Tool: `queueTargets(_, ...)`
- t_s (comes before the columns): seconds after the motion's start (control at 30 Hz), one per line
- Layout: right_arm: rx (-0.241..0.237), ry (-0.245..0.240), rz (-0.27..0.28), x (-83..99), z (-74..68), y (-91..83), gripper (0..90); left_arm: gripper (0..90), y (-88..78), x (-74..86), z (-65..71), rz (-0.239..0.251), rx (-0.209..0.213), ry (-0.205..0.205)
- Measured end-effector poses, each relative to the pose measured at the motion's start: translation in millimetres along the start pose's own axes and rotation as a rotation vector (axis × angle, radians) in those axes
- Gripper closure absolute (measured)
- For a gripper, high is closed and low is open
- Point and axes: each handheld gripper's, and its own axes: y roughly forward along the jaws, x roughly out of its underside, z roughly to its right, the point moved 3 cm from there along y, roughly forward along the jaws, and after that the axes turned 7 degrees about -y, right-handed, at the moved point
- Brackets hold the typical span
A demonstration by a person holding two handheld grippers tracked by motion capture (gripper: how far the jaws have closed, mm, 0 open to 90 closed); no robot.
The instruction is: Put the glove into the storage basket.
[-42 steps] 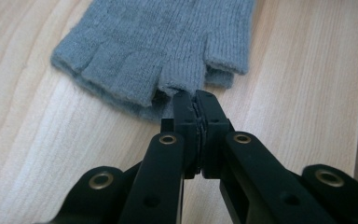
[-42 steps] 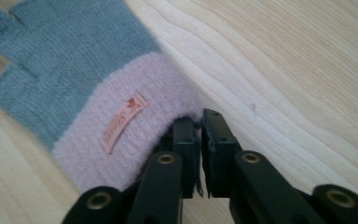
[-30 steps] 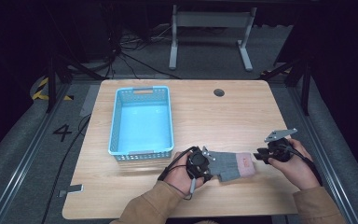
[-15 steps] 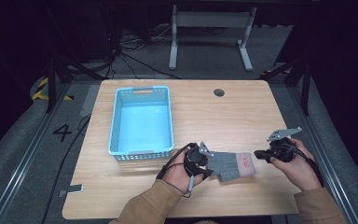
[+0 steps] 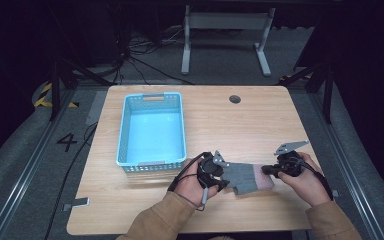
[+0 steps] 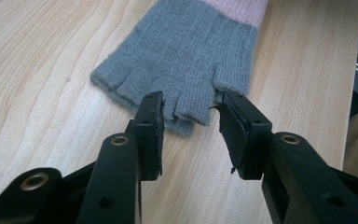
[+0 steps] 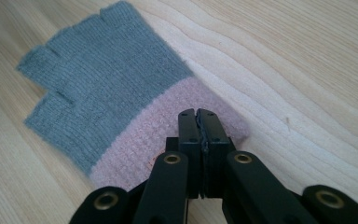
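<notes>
Lying flat on the wooden surface (image 5: 280, 125) at about 6 o'clock: a fingerless knit glove (image 5: 245, 176), grey body with a pink cuff, stretched between both grippers. Sitting at roughly 10 o'clock from the glove, a light blue basket (image 5: 152, 129), near the left hand but not touching the glove. Further up at 12 o'clock, a small dark round grommet (image 5: 235, 99) in the surface, well apart from everything. Nothing between the grippers and the glove, so a clear line in from both sides.

Coming in from the bottom edge, two forearms in tan sleeves. Left hand (image 5: 192, 182) at the glove's 9 o'clock, wrapped around the left gripper (image 6: 191, 119), pointing along the surface at the grey finger stubs. Jaws standing apart there, straddling the stubs without pressing on them as far as the left gripper view shows, so released. Right hand (image 5: 307, 180) at the glove's 3 o'clock, holding the right gripper (image 7: 198, 116) low and nearly level. Just finished closing, now clenched tight on the pink cuff edge, grasping the glove, with the pink knit bunched under the tips in the right gripper view.
</notes>
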Motion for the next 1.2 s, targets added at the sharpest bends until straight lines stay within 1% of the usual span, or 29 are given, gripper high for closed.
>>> queueTargets(0.07, 0.0, 0.0, 0.003, -0.1, -0.3, -0.2, 89.3, 59.8, 0.2, -0.8, 0.4, 0.006, 0.003, -0.006)
queueTargets(0.1, 0.002, -0.002, 0.006, -0.7, -0.4, -1.7, 89.3, 59.8, -0.1, -1.7, 0.2, 0.004, 0.002, 0.0)
queueTargets(0.13, 0.005, -0.003, 0.012, -1.5, -0.6, -4.0, 89.2, 58.8, 0.5, -2.8, 1.2, 0.012, 0.006, -0.007)
queueTargets(0.17, 0.006, -0.002, 0.021, -2.3, -1.0, -6.6, 89.2, 57.7, 0.8, -4.4, 1.3, 0.014, 0.01, -0.002)
queueTargets(0.2, 0.011, -0.002, 0.034, -3.8, -1.2, -12.6, 89.2, 55.9, 1.6, -6.9, 2.8, 0.02, 0.014, -0.006)
queueTargets(0.23, 0.011, -0.002, 0.034, -3.8, -1.2, -12.6, 89.2, 55.2, 1.6, -6.9, 2.8, 0.02, 0.014, -0.006)
queueTargets(0.27, 0.02, 0.001, 0.05, -4.5, -0.7, -18.7, 89.1, 54.2, 1.4, -9.3, 3.1, 0.015, 0.016, 0.007)
queueTargets(0.37, 0.027, 0.009, 0.062, -3.1, 0.9, -26.8, 88.9, 52.7, 2.3, -19.3, 6.7, 0.021, 0.03, 0.028)
queueTargets(0.43, 0.033, 0.016, 0.068, -2.0, 2.1, -30.1, 88.8, 51.6, 3.4, -21.5, 7.6, 0.026, 0.032, 0.03)
queueTargets(0.47, 0.038, 0.025, 0.076, -0.5, 4.9, -35.0, 88.2, 50.1, 5.9, -25.2, 8.1, 0.025, 0.032, 0.037)
queueTargets(0.5, 0.038, 0.025, 0.076, -0.5, 4.9, -35.0, 88.2, 49.2, 5.9, -25.2, 8.1, 0.025, 0.032, 0.037)
queueTargets(0.53, 0.041, 0.028, 0.08, 0.3, 6.3, -36.9, 88.0, 49.2, 7.8, -27.5, 7.5, 0.021, 0.032, 0.039)
queueTargets(0.57, 0.049, 0.04, 0.087, 1.7, 9.1, -40.3, 87.9, 46.8, 10.7, -29.9, 6.9, 0.02, 0.034, 0.037)
queueTargets(0.63, 0.05, 0.041, 0.088, 2.4, 10.3, -41.3, 87.8, 46.0, 12.6, -31.5, 6.5, 0.018, 0.031, 0.035)
queueTargets(0.73, 0.053, 0.056, 0.094, 5.0, 14.7, -44.9, 87.2, 45.8, 19.8, -36.9, 6.9, 0.001, 0.047, 0.043)
queueTargets(0.83, 0.052, 0.071, 0.103, 7.7, 19.2, -47.7, 86.6, 45.2, 27.6, -42.3, 7.4, -0.004, 0.037, 0.066)
queueTargets(0.87, 0.054, 0.078, 0.106, 8.9, 21.0, -48.9, 86.4, 43.3, 30.5, -44.3, 7.4, -0.002, 0.04, 0.076)
queueTargets(0.9, 0.054, 0.078, 0.106, 8.9, 21.0, -48.9, 86.4, 43.3, 33.5, -46.0, 7.9, -0.004, 0.045, 0.078)
queueTargets(0.93, 0.057, 0.083, 0.108, 10.2, 23.0, -50.2, 85.9, 39.8, 37.2, -47.8, 8.1, -0.011, 0.043, 0.079)
queueTargets(0.97, 0.057, 0.083, 0.108, 10.2, 23.0, -50.2, 85.9, 39.8, 39.3, -49.1, 7.8, -0.011, 0.04, 0.083)
queueTargets(1.03, 0.053, 0.087, 0.112, 11.0, 24.3, -50.9, 85.6, 37.2, 44.0, -51.7, 7.3, -0.017, 0.042, 0.08)
queueTargets(1.13, 0.052, 0.096, 0.119, 12.2, 26.5, -52.8, 84.9, 32.4, 51.5, -55.6, 5.3, -0.024, 0.062, 0.083)
queueTargets(1.2, 0.052, 0.095, 0.121, 12.5, 26.9, -53.1, 84.6, 31.6, 53.8, -56.7, 4.3, -0.027, 0.054, 0.089)
